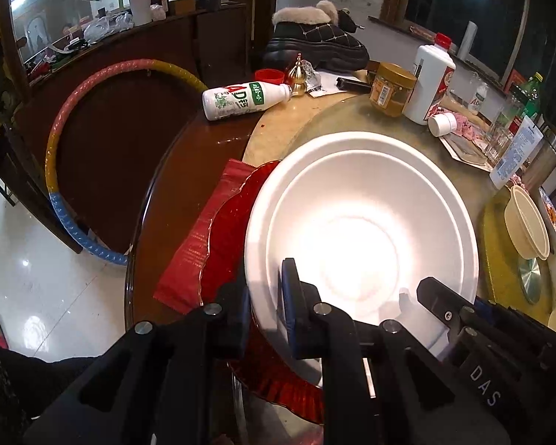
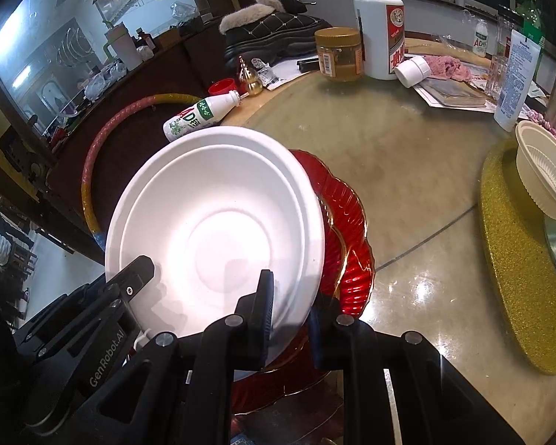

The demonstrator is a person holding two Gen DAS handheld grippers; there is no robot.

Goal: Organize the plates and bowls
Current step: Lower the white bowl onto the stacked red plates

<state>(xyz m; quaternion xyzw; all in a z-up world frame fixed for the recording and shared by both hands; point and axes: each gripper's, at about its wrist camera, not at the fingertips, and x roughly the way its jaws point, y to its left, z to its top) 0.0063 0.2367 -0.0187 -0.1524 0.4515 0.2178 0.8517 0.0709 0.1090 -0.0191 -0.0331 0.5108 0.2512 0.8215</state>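
Left wrist view: left tongs (image 1: 265,298) pinch the near rim of the white foam bowl (image 1: 359,230), which sits over the red ribbed glass plate (image 1: 233,222) at the bench (image 1: 352,118) edge. Right wrist view: right tongs (image 2: 291,306) clamp the same bowl's rim. Step looks like a two-handed lift; next probably carry it toward the beige plastic bowls (image 2: 545,174) on the gold glitter mat (image 2: 507,259).

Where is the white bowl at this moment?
The white bowl sits in the centre of both wrist views, above the red plate near the table edge, with the left gripper and right gripper each closed on its rim.
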